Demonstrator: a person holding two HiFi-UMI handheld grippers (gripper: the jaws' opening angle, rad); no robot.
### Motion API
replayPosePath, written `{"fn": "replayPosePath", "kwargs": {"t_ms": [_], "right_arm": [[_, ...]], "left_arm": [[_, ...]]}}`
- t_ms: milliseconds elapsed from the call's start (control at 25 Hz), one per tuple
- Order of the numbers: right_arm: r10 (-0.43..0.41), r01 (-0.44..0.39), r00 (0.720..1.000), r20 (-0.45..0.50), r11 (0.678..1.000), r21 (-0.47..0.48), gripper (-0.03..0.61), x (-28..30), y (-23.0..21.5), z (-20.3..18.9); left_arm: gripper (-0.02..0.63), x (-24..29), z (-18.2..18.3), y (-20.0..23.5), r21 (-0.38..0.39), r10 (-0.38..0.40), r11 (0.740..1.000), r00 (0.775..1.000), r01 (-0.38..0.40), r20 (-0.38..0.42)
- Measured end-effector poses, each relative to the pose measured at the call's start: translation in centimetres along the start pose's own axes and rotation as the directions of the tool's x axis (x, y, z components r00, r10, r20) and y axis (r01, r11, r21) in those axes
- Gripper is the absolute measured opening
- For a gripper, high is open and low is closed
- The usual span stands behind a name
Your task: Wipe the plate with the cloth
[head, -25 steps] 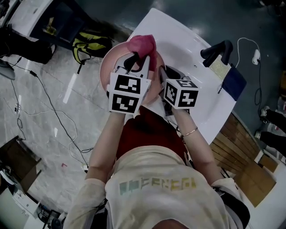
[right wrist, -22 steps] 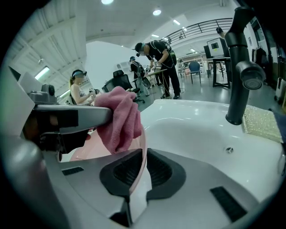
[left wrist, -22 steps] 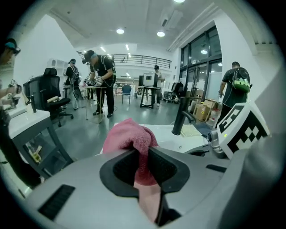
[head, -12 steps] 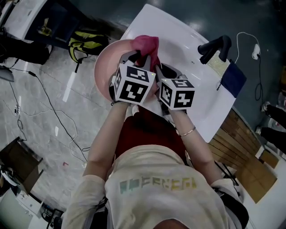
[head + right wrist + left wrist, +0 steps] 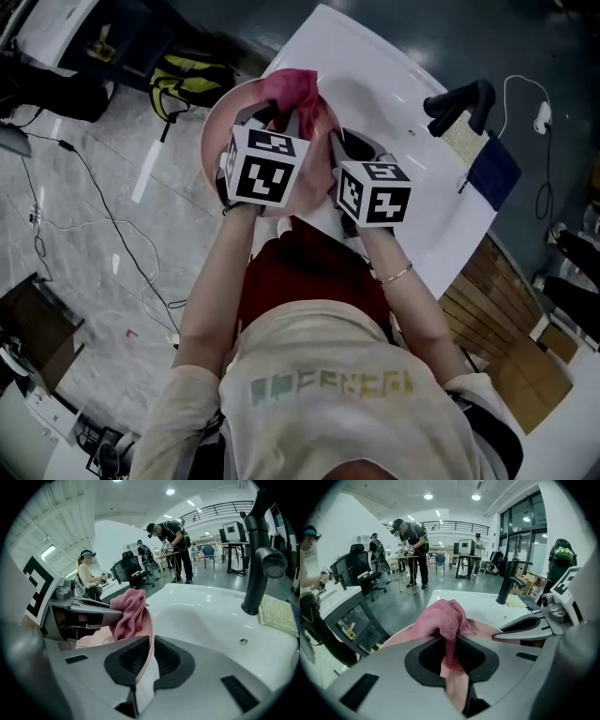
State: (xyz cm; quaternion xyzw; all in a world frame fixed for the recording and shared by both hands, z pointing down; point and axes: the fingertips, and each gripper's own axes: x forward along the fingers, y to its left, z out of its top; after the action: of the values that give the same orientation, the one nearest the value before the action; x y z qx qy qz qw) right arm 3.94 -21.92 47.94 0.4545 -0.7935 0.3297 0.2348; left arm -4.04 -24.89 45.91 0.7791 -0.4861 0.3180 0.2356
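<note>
Over white sink's [image 5: 375, 94] edge: round pink plate [image 5: 217, 136], rim clamped by R gripper [image 5: 145, 658]. L gripper [image 5: 450, 651] clenched on crumpled pink cloth [image 5: 440, 620].

Legible text: none; the coloured print across the person's shirt [image 5: 330, 385] is too blurred to read.
</note>
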Motion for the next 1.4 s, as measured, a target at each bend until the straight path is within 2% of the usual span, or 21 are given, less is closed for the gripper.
{"fn": "replayPosePath", "kwargs": {"t_ms": [1000,1160,1400], "right_arm": [[-0.039,0.039,0.999,0.006,0.998,-0.042,0.060,-0.9,-0.4,-0.1],[-0.043,0.044,0.999,0.009,0.998,-0.041,0.060,-0.9,-0.3,-0.2],[-0.048,0.049,0.999,0.014,0.998,-0.027,0.060,-1.1,-0.3,-0.4]], "left_arm": [[0.069,-6.0,-4.7,7.0,-0.092,0.186,0.977,0.981,-0.191,-0.060],[0.068,-7.6,-5.0,7.5,-0.104,0.197,0.974,0.980,-0.199,-0.034],[0.067,-9.8,-4.1,6.5,-0.145,0.173,0.975,0.984,-0.166,0.038]]}}
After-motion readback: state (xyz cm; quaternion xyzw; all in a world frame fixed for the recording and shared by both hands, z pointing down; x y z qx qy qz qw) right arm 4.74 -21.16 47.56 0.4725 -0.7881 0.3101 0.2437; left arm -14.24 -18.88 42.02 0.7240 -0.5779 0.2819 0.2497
